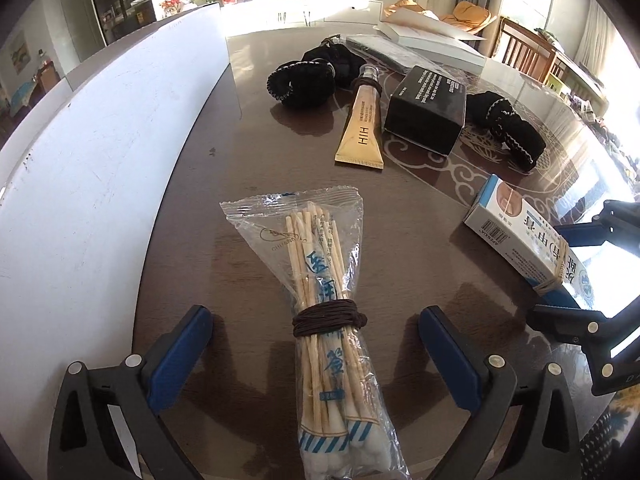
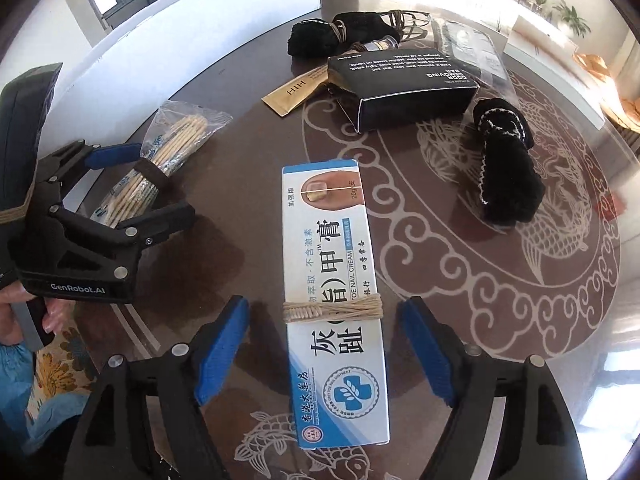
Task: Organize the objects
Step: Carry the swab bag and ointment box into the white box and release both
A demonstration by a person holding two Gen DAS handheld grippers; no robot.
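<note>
The left gripper (image 1: 316, 356) is sitting released around a clear cord-tied bag of cotton swabs (image 1: 320, 312) at lower centre. The right gripper (image 2: 324, 352) is likewise straddling, released, a white-and-blue string-wrapped nail cream box (image 2: 336, 304) lying on the dark patterned counter (image 2: 500, 264).

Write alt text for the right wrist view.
An open right hand-held gripper straddles a white-and-blue nail cream box bound with tan string on a dark patterned table. At left, the left hand-held gripper brackets a cotton swab bag.
</note>
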